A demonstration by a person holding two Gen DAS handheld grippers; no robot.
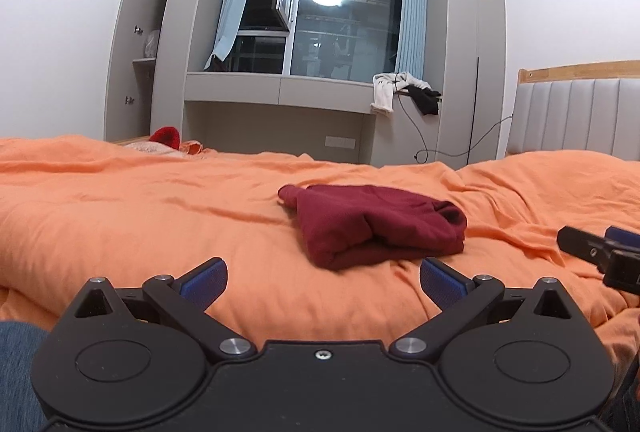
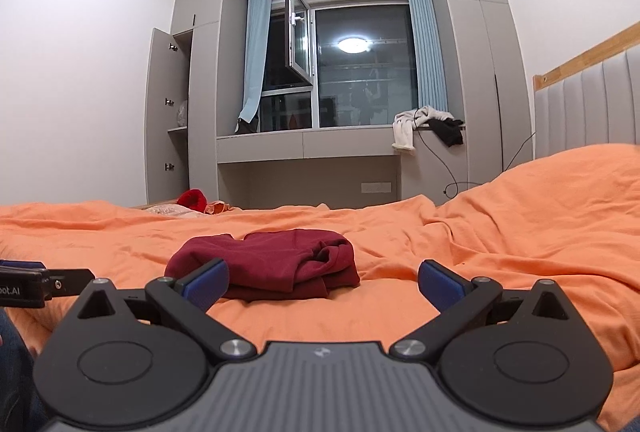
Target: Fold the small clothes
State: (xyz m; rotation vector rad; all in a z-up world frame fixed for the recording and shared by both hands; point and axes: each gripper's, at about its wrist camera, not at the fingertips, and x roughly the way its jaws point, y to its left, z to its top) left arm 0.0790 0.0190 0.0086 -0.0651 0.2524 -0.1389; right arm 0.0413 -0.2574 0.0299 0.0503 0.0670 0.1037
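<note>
A dark red garment [image 1: 376, 224] lies folded in a thick bundle on the orange bedcover [image 1: 140, 216]. My left gripper [image 1: 323, 278] is open and empty, just in front of the bundle's near edge. In the right wrist view the garment [image 2: 272, 260] lies ahead and slightly left. My right gripper [image 2: 323, 278] is open and empty, and its left fingertip [image 2: 208, 282] overlaps the bundle's near left edge. Each gripper shows at the edge of the other's view: the right one [image 1: 600, 252] and the left one [image 2: 36, 284].
More small clothes, red and peach [image 1: 172, 142], lie at the bed's far edge. White and black clothes [image 1: 404, 88] hang over the window ledge. A padded headboard [image 1: 576, 116] stands at the right. An open wardrobe [image 1: 140, 44] is at the left.
</note>
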